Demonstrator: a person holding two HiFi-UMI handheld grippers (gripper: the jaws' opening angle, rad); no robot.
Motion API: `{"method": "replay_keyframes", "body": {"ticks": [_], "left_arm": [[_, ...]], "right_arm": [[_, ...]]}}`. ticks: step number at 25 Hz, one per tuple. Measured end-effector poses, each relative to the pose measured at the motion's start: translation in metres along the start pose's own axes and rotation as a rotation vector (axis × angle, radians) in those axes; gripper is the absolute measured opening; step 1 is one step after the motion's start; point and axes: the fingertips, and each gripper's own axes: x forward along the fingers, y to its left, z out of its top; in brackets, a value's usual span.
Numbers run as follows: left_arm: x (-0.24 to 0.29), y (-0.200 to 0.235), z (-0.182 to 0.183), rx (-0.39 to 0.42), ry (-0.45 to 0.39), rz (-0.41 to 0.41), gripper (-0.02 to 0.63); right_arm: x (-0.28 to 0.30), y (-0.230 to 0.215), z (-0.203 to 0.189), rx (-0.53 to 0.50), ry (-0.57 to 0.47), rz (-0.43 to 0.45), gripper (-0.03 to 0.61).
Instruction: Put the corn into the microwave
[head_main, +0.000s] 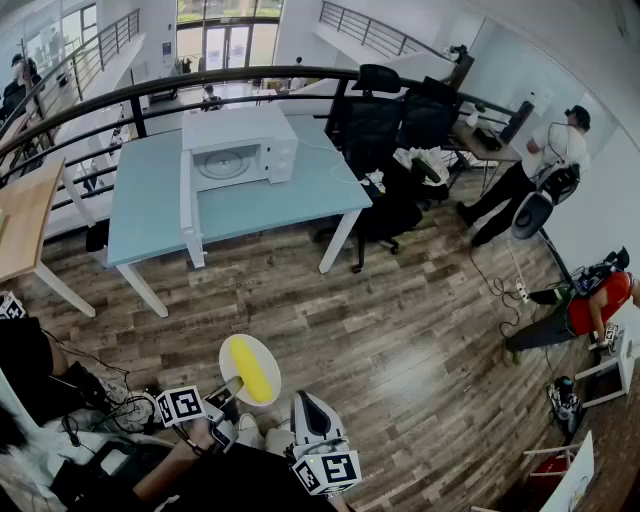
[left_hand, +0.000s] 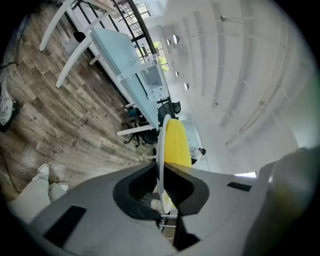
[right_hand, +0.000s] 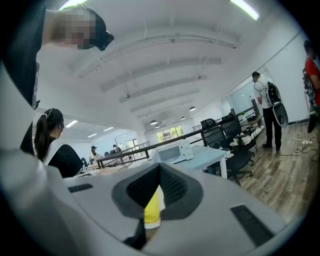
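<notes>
Clamping the plate (head_main: 265, 355) rim edge-on, your left gripper (left_hand: 161, 176) carries the corn (head_main: 252, 370) on top. Your right gripper (right_hand: 159, 170) sits just beside, tips together. The microwave (head_main: 240, 148) is well ahead on the table (head_main: 150, 200), with chairs (head_main: 385, 130) beside it. Only the head view shows its door open.

Microwave (head_main: 238, 152) stands on table (head_main: 150, 215), toward the rear, with its door swung open at its left. Chairs (head_main: 385, 130) stand right of the table and a railing (head_main: 250, 78) runs behind it. Well in front, over the floor (head_main: 400, 330), corn (head_main: 252, 370) lies on plate (head_main: 232, 352). Left gripper (head_main: 226, 390) is clamped on the plate's near rim. Right gripper (head_main: 304, 403) is just right of the plate.
</notes>
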Motion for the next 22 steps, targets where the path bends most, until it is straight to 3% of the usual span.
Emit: {"method": "replay_keyframes", "body": {"ticks": [22], "left_arm": [[0.008,-0.006,-0.020,0.023,0.058,-0.029,0.026]], "right_arm": [[-0.021,0.003,-0.006,-0.037,-0.028,-0.035,0.008]]}}
